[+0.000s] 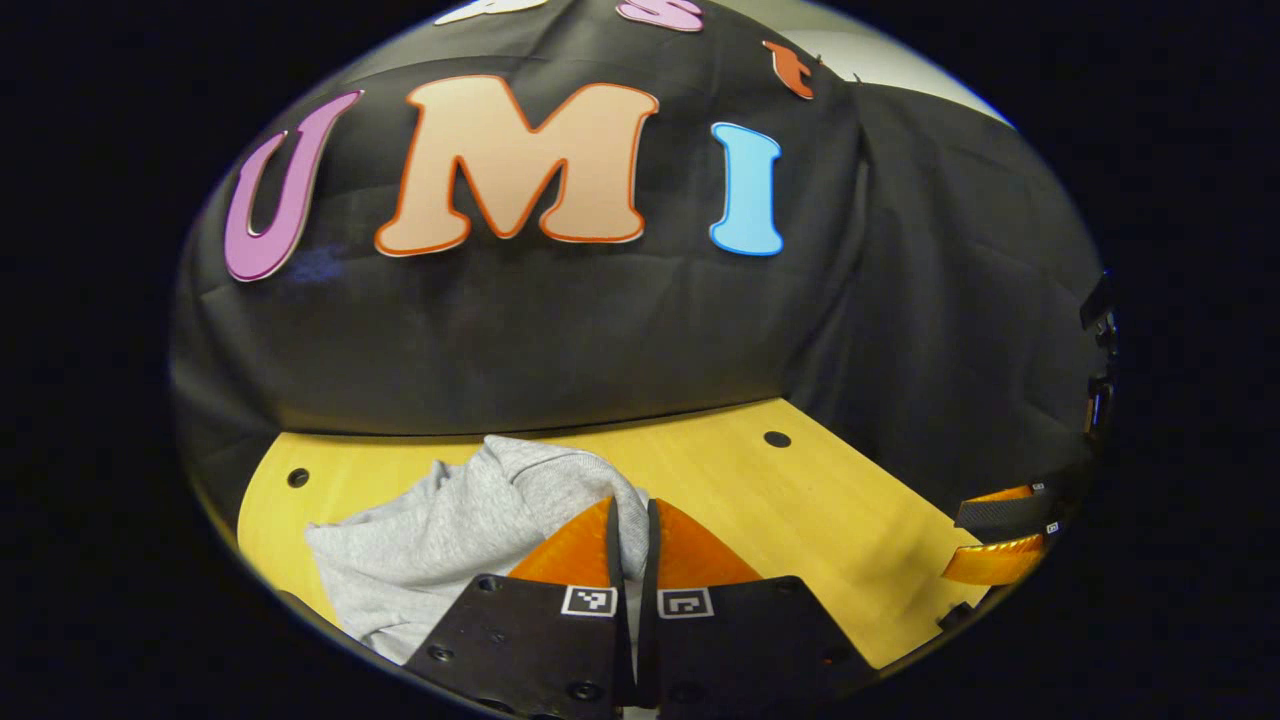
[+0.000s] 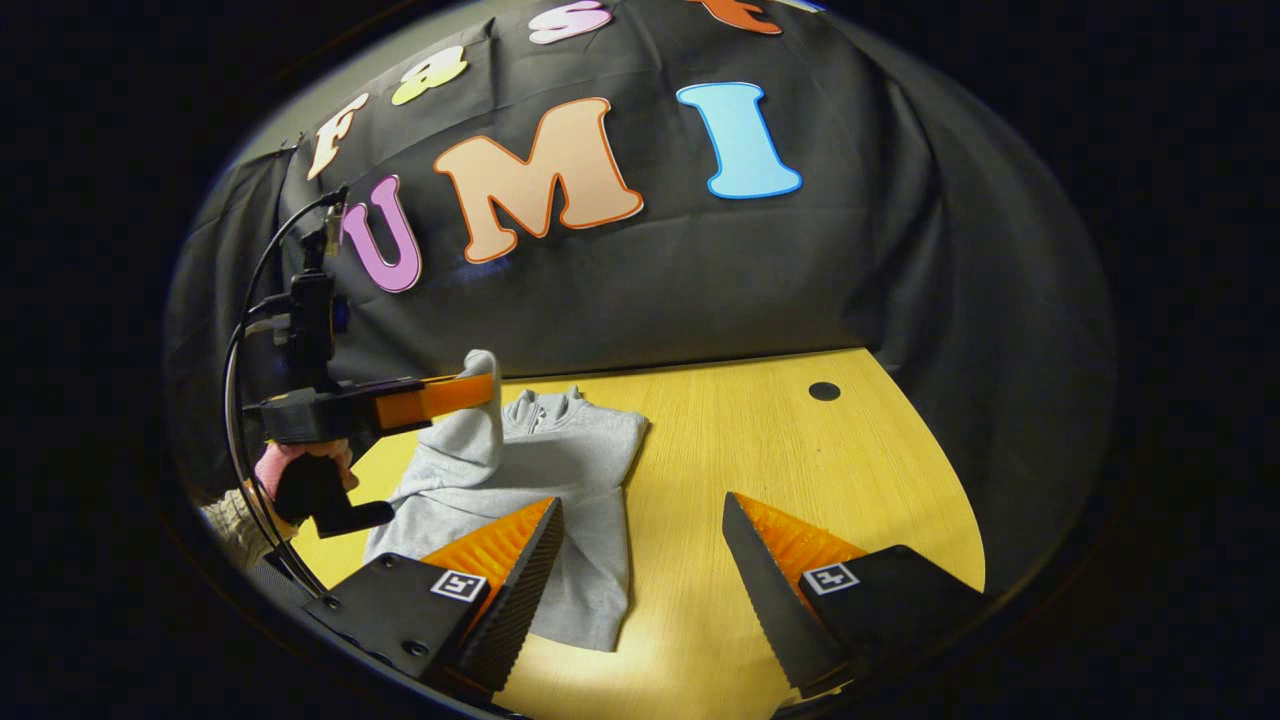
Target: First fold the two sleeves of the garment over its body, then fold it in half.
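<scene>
A grey sweatshirt (image 2: 560, 470) lies on the yellow wooden table (image 2: 800, 460), left of centre in the right gripper view, collar toward the wall. Part of it is lifted off the table. My left gripper (image 1: 632, 520) is shut on a raised fold of the sweatshirt (image 1: 470, 530); cloth shows between its fingers. In the right gripper view, the left gripper (image 2: 480, 390) holds that fold up above the garment's left side, with a hand (image 2: 290, 465) under it. My right gripper (image 2: 640, 515) stands open over the sweatshirt's right edge, nothing between its fingers. It also appears at the table's right edge as the right gripper (image 1: 1000, 535).
The black cloth wall (image 2: 700, 270) rises right behind the table. Dark round holes (image 2: 824, 391) dot the tabletop near the back. Bare wood (image 1: 800, 500) stretches to the right of the garment. A cable (image 2: 245, 330) loops from the left gripper.
</scene>
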### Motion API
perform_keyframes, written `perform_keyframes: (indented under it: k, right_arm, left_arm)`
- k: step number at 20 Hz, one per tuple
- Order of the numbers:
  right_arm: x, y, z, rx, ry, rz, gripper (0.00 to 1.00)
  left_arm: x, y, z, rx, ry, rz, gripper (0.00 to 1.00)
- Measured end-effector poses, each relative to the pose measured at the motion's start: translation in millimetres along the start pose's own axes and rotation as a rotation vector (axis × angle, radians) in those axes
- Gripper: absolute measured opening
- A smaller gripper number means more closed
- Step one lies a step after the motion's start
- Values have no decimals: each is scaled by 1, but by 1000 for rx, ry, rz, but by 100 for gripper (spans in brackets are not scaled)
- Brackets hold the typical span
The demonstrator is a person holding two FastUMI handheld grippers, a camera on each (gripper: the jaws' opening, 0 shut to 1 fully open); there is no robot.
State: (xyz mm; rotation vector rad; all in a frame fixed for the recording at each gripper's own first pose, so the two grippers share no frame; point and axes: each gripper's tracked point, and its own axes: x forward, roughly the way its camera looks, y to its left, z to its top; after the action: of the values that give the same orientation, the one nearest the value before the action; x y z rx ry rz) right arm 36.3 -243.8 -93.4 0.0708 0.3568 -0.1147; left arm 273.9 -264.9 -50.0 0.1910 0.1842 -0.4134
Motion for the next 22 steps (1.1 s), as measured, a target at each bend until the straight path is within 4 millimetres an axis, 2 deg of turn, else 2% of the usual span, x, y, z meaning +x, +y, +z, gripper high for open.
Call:
perform_keyframes:
  k: [2, 4, 5, 7, 10, 14, 15, 18, 19, 22]
  right_arm:
    - [2, -5, -2, -1, 2, -8, 99]
    - [4, -10, -5, -3, 5, -17, 95]
    - [5, -12, -5, 0, 6, -21, 99]
    - [6, -14, -9, 17, 9, -33, 98]
    - [8, -17, -23, 42, 26, -52, 99]
    - [6, -18, -43, 54, 58, -70, 99]
    - [5, -18, -47, 54, 67, -70, 96]
    - [4, -16, -55, 50, 82, -70, 99]
    - [6, -15, -57, 50, 84, -66, 96]
    - [13, -3, -62, 42, 96, -52, 99]
  left_arm:
    - [20, -12, -10, -21, 15, -20, 0]
    - [41, -16, -21, -46, 38, -20, 0]
    - [51, -16, -28, -63, 44, -19, 0]
    - [69, -18, -40, -85, 65, -7, 0]
    - [94, -14, -61, -77, 109, 16, 6]
    - [120, -18, -84, -88, 148, -12, 15]
    - [121, -19, -87, -79, 165, -23, 27]
    - [118, 1, -96, -17, 211, 35, 95]
    - [115, 5, -96, -15, 216, 39, 98]
    - [93, 31, -77, -40, 176, 77, 93]
